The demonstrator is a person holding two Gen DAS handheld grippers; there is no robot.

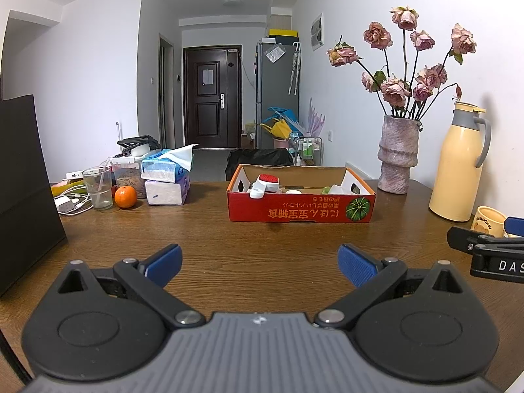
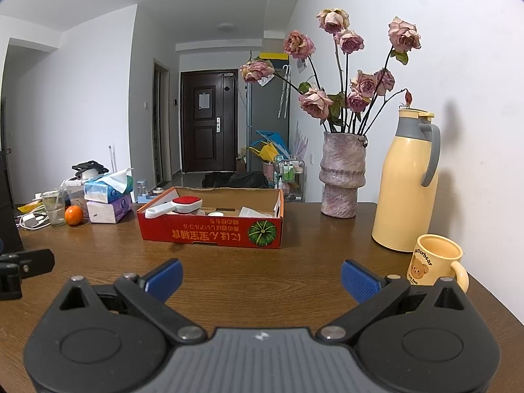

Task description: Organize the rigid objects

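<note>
Both grippers hovered empty over the worktop, fingers spread wide.

Your left gripper (image 1: 260,263) and right gripper (image 2: 262,280) held nothing above the brown wooden worktop (image 1: 262,239). The red cardboard box (image 1: 301,208) sat ahead near mid-worktop, a red-and-white brush (image 1: 267,185) and other small items already inside. Your likeliest snag looked like the cream bear-print mug (image 2: 435,260), just beside your right fingers (image 2: 358,283): a careless sideways swing could have tipped it. Behind it stood the tall cream thermos jug (image 2: 406,183) and the mottled pink ceramic vase of dried roses (image 2: 342,173), both top-heavy. An orange (image 1: 125,197), a drinking glass (image 1: 97,188) and stacked tissue packs (image 1: 167,178) crowded the far left.
</note>
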